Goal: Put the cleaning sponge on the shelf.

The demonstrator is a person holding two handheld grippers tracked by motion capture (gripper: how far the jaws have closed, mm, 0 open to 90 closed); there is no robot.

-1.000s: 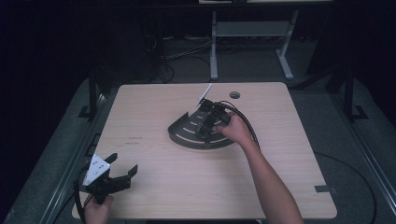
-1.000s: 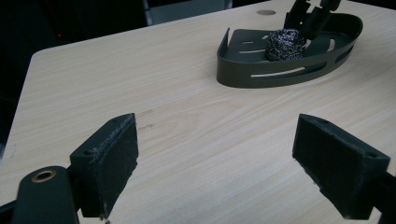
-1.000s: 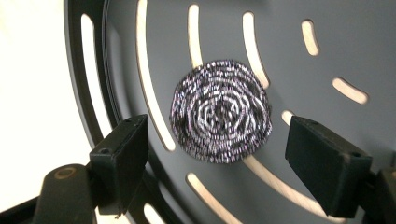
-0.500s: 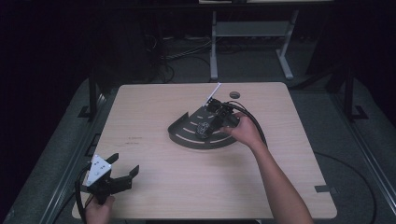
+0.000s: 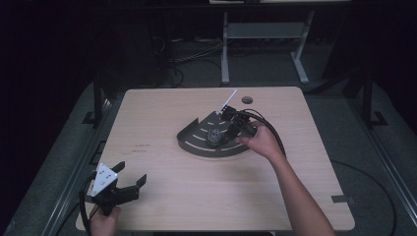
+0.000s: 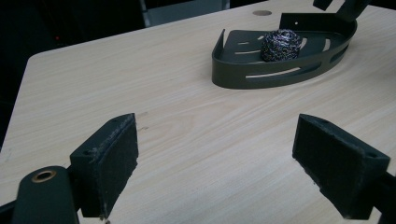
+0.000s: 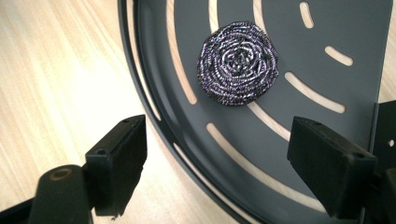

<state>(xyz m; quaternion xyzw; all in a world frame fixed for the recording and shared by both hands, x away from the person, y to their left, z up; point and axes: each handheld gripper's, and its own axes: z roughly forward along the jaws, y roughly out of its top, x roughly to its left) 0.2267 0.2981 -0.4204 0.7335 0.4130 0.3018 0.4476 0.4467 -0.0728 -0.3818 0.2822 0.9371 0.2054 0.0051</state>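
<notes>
A dark quarter-round slotted tray [image 5: 196, 143] [image 6: 243, 77] [image 7: 345, 32] lies near the middle of the table. A steel wool scrubber [image 5: 214, 134] [image 6: 280, 44] [image 7: 238, 62] rests inside it. My right gripper [image 5: 227, 132] [image 7: 217, 163] hangs open above the tray, jaws wide, the scrubber just ahead of them and untouched. My left gripper [image 5: 129, 178] [image 6: 215, 163] is open at the table's near left corner, far from the tray, with nothing between its pads.
The light wooden table [image 5: 162, 172] has a round cable hole [image 5: 247, 100] at its far edge. A white table frame [image 5: 260, 34] and cables lie on the dark floor behind. The right gripper's cable [image 5: 275, 135] loops over the table beside the tray.
My right gripper has lifted and drawn back a little from the scrubber, which stays in the tray. The left gripper has barely moved.
</notes>
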